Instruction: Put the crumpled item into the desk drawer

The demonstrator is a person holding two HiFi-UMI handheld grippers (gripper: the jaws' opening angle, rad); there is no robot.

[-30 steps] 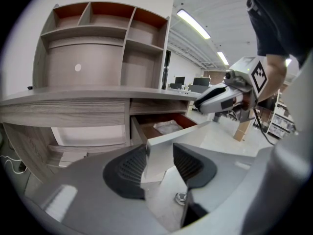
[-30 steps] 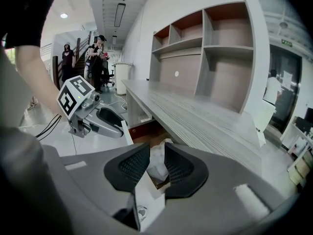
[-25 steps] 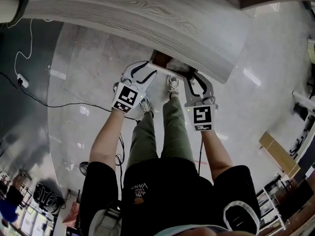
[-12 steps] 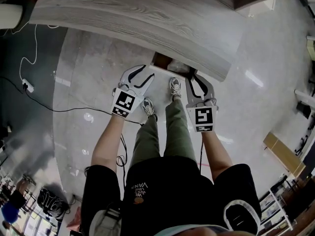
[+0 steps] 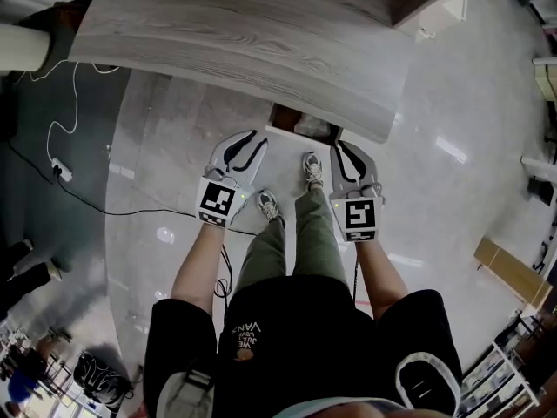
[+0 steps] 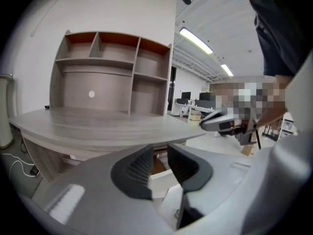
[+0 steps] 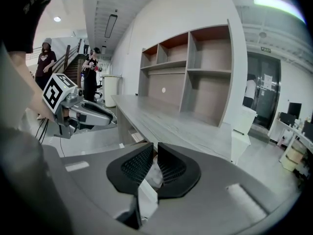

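Two grippers hang just short of the desk's [image 5: 244, 33] front edge, with bare floor [image 5: 148, 172] on both sides. The left gripper's [image 5: 248, 142] jaws are closing on nothing. The right gripper's [image 5: 344, 151] jaws stand nearly together, gripping nothing. The crumpled item [image 5: 315, 129] lies inside the open drawer [image 5: 287, 134], just past the right jaws.
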